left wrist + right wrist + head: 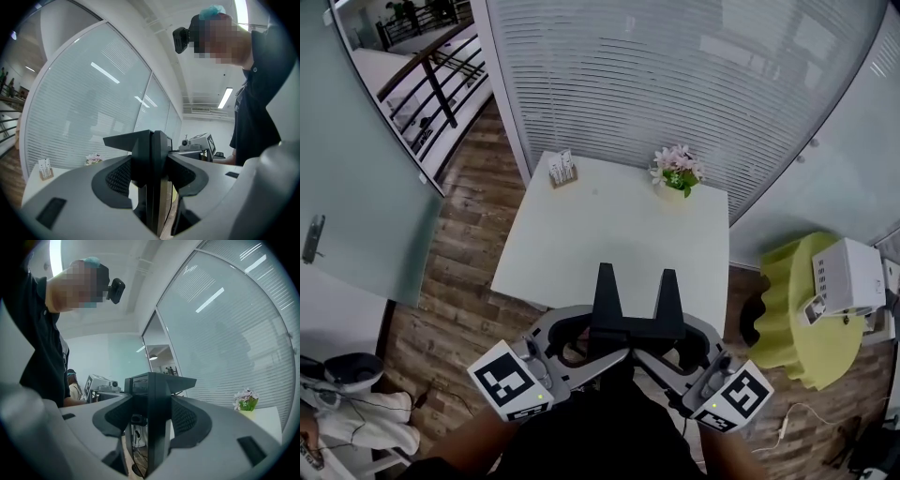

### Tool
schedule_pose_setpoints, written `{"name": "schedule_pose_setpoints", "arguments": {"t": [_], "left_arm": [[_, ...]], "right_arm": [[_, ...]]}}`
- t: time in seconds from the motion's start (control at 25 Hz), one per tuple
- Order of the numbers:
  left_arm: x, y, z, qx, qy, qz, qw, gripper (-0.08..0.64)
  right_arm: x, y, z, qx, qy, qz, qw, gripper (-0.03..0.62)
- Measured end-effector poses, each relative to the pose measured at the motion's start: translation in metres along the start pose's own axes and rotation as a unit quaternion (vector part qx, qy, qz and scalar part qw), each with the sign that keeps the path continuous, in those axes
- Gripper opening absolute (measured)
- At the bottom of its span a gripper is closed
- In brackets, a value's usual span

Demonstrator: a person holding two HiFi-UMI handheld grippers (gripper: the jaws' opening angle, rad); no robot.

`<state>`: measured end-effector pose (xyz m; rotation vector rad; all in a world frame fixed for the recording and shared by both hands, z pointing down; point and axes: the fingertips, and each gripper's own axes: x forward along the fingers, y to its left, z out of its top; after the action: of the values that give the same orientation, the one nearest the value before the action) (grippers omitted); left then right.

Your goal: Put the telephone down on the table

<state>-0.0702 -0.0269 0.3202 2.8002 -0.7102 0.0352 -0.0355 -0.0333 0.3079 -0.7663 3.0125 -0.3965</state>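
Table (600, 234) beside blinds (675, 75), wood floor (459, 281)

Left gripper (150, 174), right gripper (150, 417): seemingly clamped

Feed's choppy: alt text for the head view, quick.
A black telephone is clamped between the left claw and right claw, at the near edge of a white table bearing a flower pot and a card holder.

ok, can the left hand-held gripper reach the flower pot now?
Probably not: the left hand-held gripper is shut on the telephone, and the flower pot sits at the table's far edge.
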Motion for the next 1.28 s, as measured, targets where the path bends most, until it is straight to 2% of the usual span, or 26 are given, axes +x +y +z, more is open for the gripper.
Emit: {"name": "schedule_pose_setpoints", "arguments": {"t": [0.2, 0.36, 0.92, 1.28], "left_arm": [[0.019, 0.029, 0.005, -0.016, -0.002, 0.018, 0.9997, 0.232], [0.04, 0.054, -0.005, -0.024, 0.016, 0.013, 0.9995, 0.232], [0.122, 0.122, -0.025, -0.068, 0.058, 0.033, 0.9954, 0.232], [0.161, 0.159, -0.062, -0.117, 0.087, 0.041, 0.9885, 0.232]], "right_arm": [[0.014, -0.032, 0.003, 0.009, 0.001, 0.008, 1.0, 0.259], [0.022, -0.065, -0.004, 0.024, 0.01, 0.009, 1.0, 0.26], [0.032, -0.172, -0.025, 0.081, 0.031, 0.021, 0.996, 0.26], [0.037, -0.229, -0.062, 0.136, 0.051, 0.025, 0.989, 0.258]]}}
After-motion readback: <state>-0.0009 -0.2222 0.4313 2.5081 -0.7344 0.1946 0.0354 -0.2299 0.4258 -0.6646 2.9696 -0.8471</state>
